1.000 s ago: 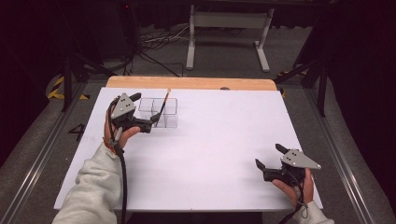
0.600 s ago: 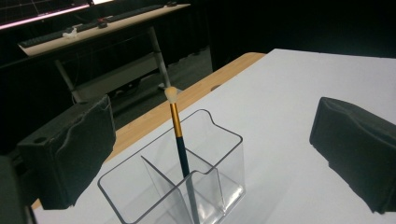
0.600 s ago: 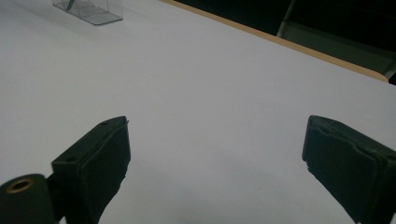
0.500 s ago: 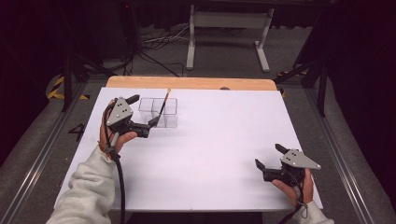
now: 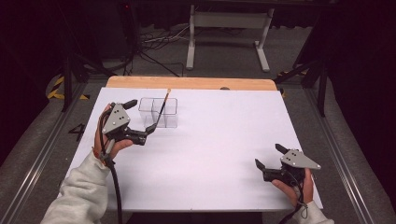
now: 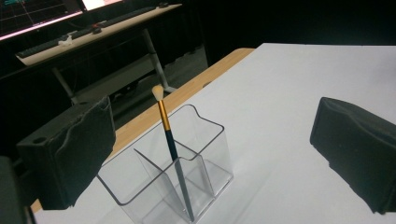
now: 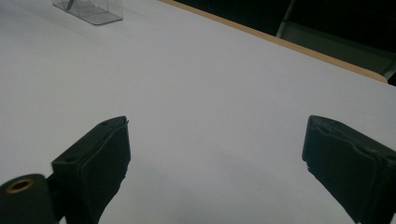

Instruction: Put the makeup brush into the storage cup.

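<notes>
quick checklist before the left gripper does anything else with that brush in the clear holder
1. Left gripper jaws open: ok, wide apart and holding nothing.
2. Brush seated in the clear holder: ok, handle end down, bristles up, leaning on the divider.
3. Holder upright on the table: ok.
4. Jaws clear of brush and holder: ok in the left gripper view, gaps on both sides.
5. Right gripper out of the way: ok, open, far across the table.
6. Holder steady if nudged: cannot tell.

Dark room; grey carpet floor (image 5: 299, 60); white stand (image 5: 227, 21) at 12 o'clock; cables (image 5: 154, 39) at 11.
</notes>
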A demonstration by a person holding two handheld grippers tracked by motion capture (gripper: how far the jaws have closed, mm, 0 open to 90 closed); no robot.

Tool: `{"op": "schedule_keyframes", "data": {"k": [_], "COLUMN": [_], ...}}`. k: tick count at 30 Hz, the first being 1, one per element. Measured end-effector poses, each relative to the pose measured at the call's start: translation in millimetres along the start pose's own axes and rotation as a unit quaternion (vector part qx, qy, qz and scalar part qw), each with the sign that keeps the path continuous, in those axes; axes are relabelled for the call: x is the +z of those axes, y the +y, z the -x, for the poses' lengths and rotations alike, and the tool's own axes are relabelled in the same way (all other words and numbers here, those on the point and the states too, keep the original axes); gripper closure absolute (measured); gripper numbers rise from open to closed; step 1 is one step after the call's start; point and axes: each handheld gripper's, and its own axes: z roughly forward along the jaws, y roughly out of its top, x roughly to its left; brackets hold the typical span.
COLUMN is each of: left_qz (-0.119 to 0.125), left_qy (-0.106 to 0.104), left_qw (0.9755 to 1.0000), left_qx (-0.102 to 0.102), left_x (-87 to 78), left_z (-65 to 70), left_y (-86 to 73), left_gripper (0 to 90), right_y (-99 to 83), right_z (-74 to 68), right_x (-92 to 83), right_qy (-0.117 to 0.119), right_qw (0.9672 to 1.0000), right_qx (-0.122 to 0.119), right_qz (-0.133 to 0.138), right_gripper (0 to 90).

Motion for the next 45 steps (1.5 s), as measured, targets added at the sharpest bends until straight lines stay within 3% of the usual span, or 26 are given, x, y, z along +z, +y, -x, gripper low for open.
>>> {"op": "schedule_keyframes", "data": {"k": [28,45], "left_qz": [-0.008,-0.023], "left_qy": [-0.002,0.003], "left_qw": [0.9996,0.9993], "left_qx": [0.026,0.031], "left_x": [-19.9,-33.1], "left_z": [16.4,24.0], "left_y": [-5.4,-16.7], "left_gripper": [1.5,2.2], "right_y": [0.4,1.0], "right_z": [-0.4,-1.5], "right_x": [-0.6,-1.0], "right_qy": [0.0,0.001], "right_qw": [1.0,1.0], "right_qx": [-0.001,-0.005], "right_qz": [0.001,0.003], "right_gripper": [8.3,8.3]}}
